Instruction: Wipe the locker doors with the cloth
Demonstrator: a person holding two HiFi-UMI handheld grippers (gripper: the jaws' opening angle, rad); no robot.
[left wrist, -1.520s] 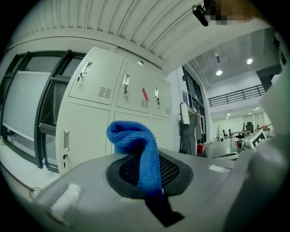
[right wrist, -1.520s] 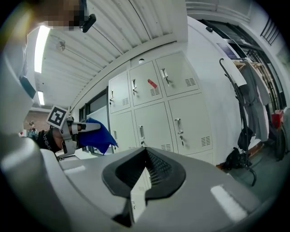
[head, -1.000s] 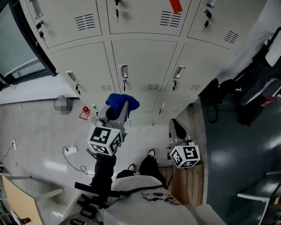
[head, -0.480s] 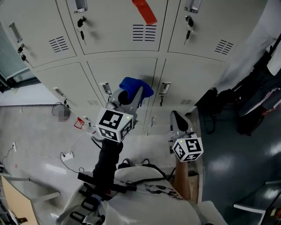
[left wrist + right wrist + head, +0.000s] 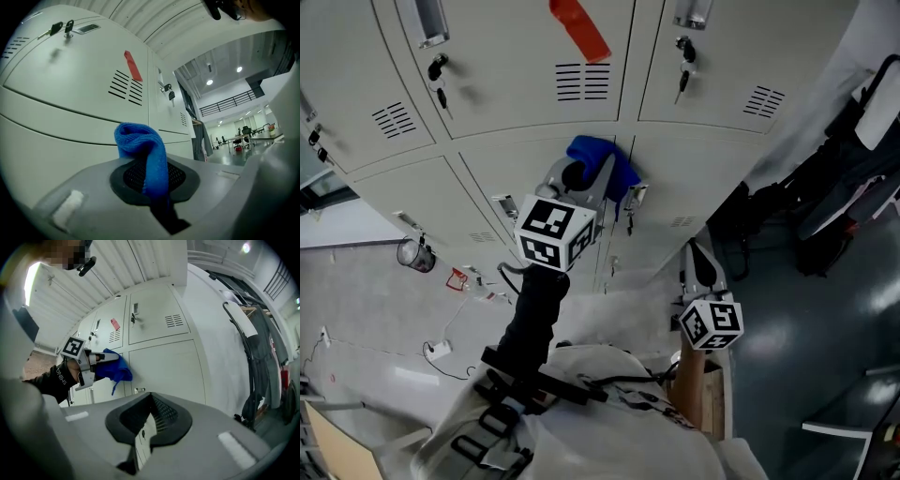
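The cloth (image 5: 592,152) is clamped in the closed jaws of the left gripper (image 5: 602,176). It is held against the locker doors (image 5: 516,66), at the top edge of the middle door in the lower row, just under the door marked with the red tag (image 5: 578,26). The right gripper (image 5: 697,265) is held low, well apart from the doors. Its jaws are drawn together to a mere slit, and nothing is held between them. Wiping is judged to be under way, but no streak or sheen is shown on any door (so the share already done cannot be settled). One cloth, two grippers and one red tag are counted. Six doors are counted in the head view, three over three, though more may be cut off at the edges.
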